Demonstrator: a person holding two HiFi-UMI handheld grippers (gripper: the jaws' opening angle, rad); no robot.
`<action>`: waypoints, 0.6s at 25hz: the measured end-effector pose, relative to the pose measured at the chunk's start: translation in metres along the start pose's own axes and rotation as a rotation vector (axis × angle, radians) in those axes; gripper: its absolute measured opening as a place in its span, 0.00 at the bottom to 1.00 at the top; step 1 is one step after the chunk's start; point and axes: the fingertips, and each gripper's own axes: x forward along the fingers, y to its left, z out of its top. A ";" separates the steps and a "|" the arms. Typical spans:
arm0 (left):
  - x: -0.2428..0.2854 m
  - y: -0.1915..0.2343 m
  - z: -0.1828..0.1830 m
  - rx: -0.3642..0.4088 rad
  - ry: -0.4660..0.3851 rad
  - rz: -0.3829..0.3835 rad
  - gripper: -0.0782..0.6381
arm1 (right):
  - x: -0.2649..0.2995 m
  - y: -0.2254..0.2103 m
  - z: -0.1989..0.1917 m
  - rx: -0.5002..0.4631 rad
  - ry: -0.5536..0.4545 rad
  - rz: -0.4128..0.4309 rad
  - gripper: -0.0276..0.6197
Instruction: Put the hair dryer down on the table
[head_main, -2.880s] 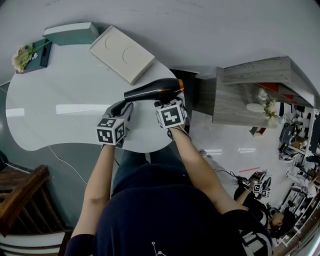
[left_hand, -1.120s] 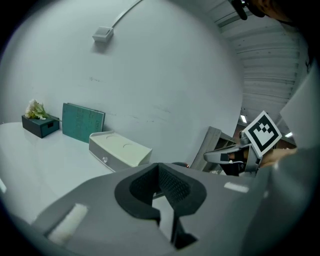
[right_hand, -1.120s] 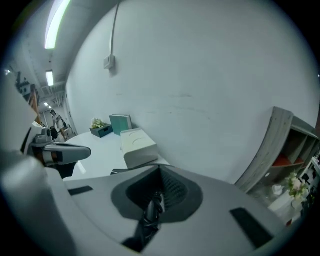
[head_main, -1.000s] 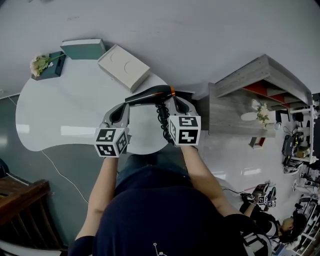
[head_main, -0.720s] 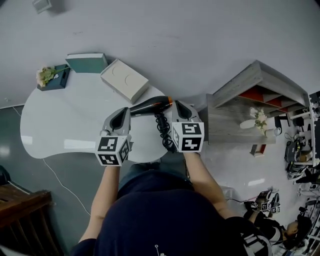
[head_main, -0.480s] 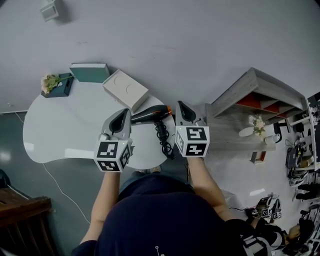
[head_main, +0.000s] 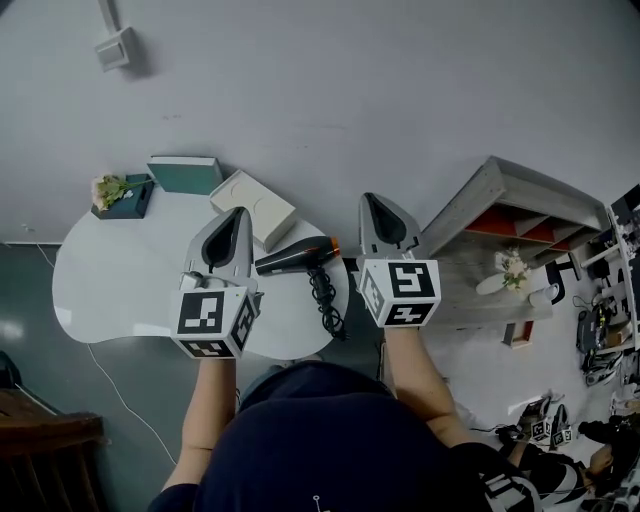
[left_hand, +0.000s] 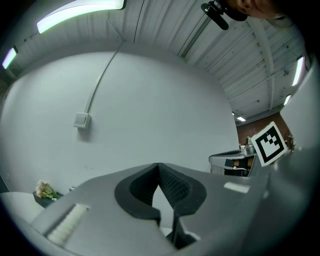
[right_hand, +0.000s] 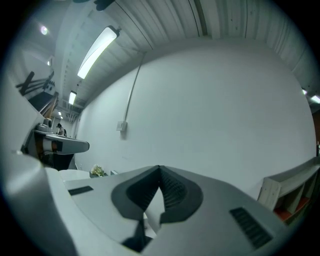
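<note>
"Hair dryer (head_main: 295, 258), the black one with the orange band near its rear end, where is it lying?"

"On the white rounded worktop (head_main: 110, 290), close to its right edge. It lies on its side with the nozzle pointing left. Its black coiled cord (head_main: 325, 290) is bunched just beside it, on the side nearer the person."

"And the 2 grippers?"

"Neither one touches it. The left gripper (head_main: 236, 214) is held up to the left of the hair dryer and the right gripper (head_main: 376, 202) to its right, so it shows between them from the head view. Each carries its white cube with black square markers close to the person's hand."

"Are the jaws holding anything?"

"No. In the left gripper view, the left gripper (left_hand: 159, 165) has its dark ribbed pads together at the tips with nothing between them, only the pale grey wall beyond. The right gripper (right_hand: 160, 167) is the same in its own view: jaws together, nothing caught."

"What else is on the worktop?"

"At the far side there is a flat cream rectangular box (head_main: 252, 205), a teal box (head_main: 185, 172) beside it, and a small bunch of pale flowers (head_main: 110, 188) in a dark holder at the left end. A grey wooden shelf unit (head_main: 500, 195) stands off to the right of the worktop."
</note>
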 end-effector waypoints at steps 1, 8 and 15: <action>0.000 0.001 0.009 0.007 -0.012 0.006 0.12 | 0.000 -0.001 0.008 -0.003 -0.017 0.003 0.06; -0.002 0.002 0.060 0.075 -0.059 0.060 0.12 | 0.000 -0.005 0.052 -0.019 -0.102 0.026 0.06; 0.000 -0.005 0.067 0.115 -0.063 0.083 0.12 | -0.007 -0.008 0.072 -0.025 -0.137 0.061 0.06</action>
